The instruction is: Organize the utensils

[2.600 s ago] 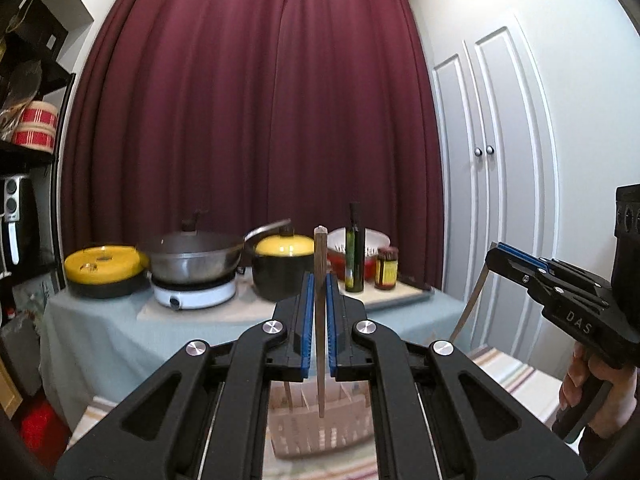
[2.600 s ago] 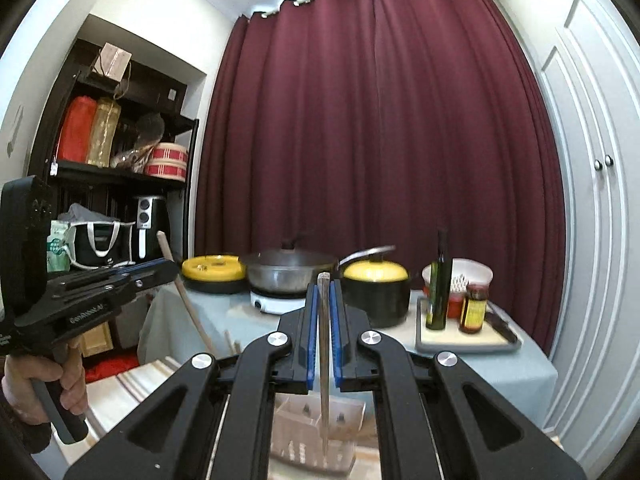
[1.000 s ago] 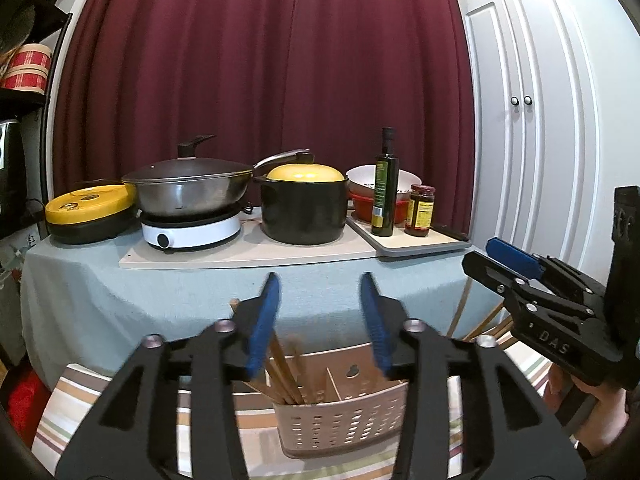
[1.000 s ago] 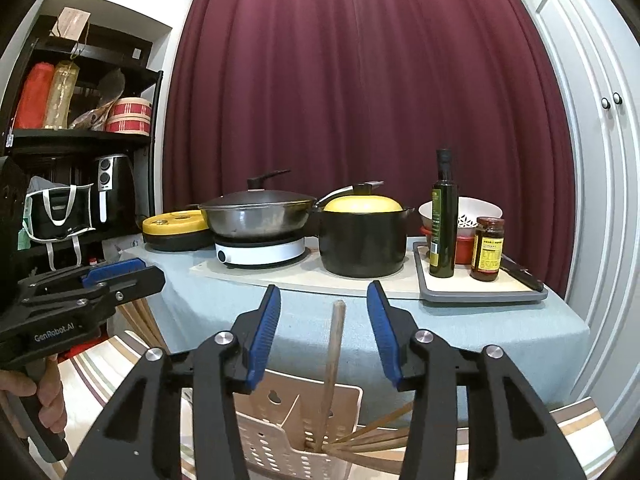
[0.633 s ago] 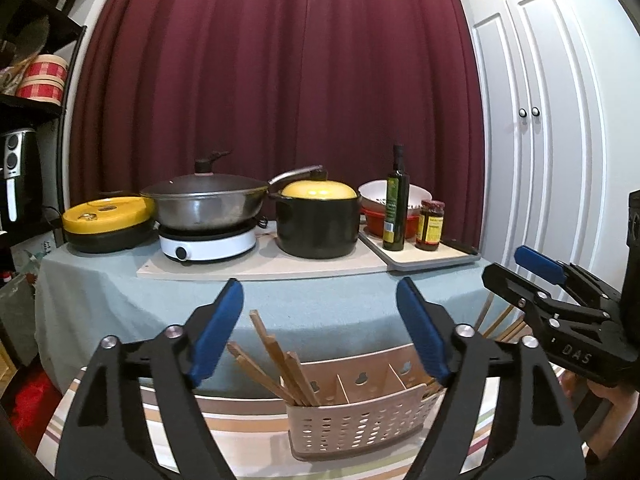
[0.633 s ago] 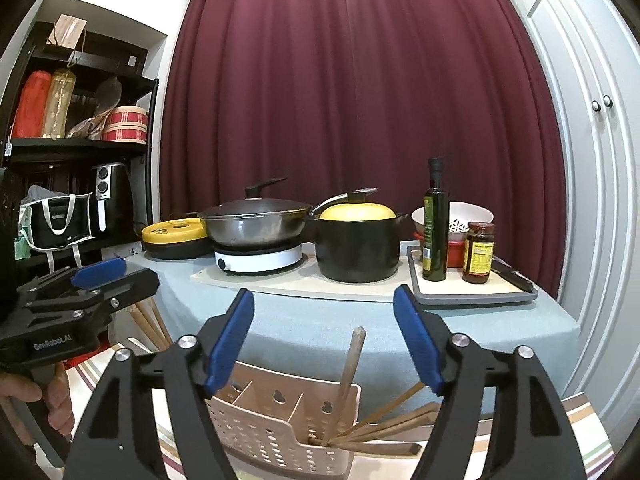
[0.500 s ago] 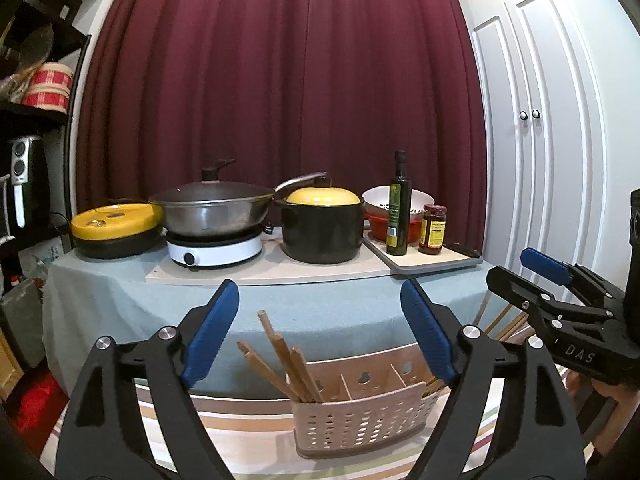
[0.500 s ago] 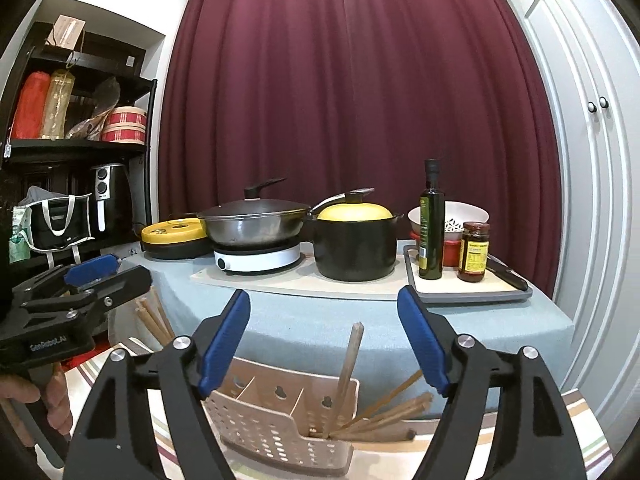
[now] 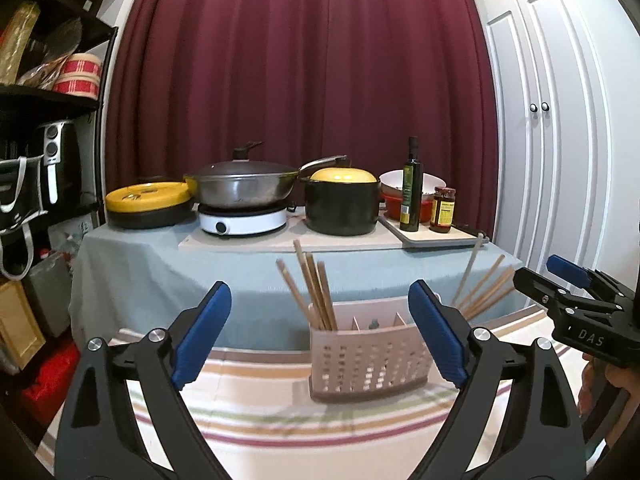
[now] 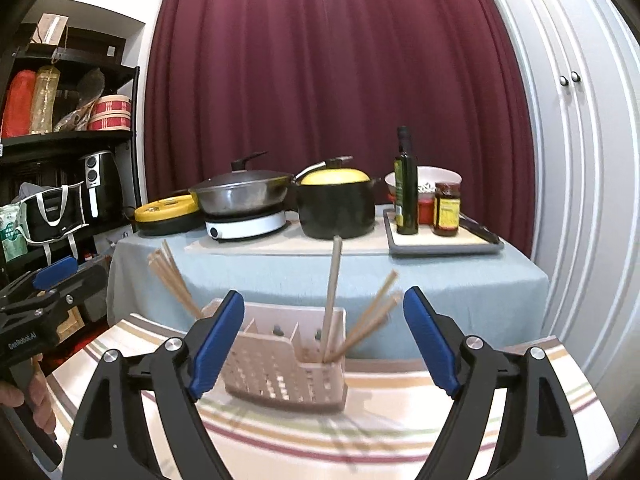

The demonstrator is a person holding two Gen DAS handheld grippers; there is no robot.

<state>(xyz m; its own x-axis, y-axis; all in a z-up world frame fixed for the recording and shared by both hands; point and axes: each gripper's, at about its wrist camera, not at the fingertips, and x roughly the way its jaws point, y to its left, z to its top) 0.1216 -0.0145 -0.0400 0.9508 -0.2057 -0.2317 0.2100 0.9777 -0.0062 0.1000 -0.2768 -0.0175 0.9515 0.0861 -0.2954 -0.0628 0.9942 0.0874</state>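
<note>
On the striped worktop [image 9: 256, 404] the slotted basket [image 9: 368, 354] already holds the chopsticks [image 9: 316, 288] in its end compartments, more [image 10: 372, 320] leaning opposite. No loose utensil shows, so sorting looks nearly finished. Left tool [image 9: 320, 338] and right tool [image 10: 322, 338] gape wide, empty.

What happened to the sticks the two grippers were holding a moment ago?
Both were let go. The left gripper and right gripper each opened wide, dropped their chopstick into the basket and pulled back from it. Chopsticks now lean in its end compartments. The pots and bottle behind stayed put.
</note>
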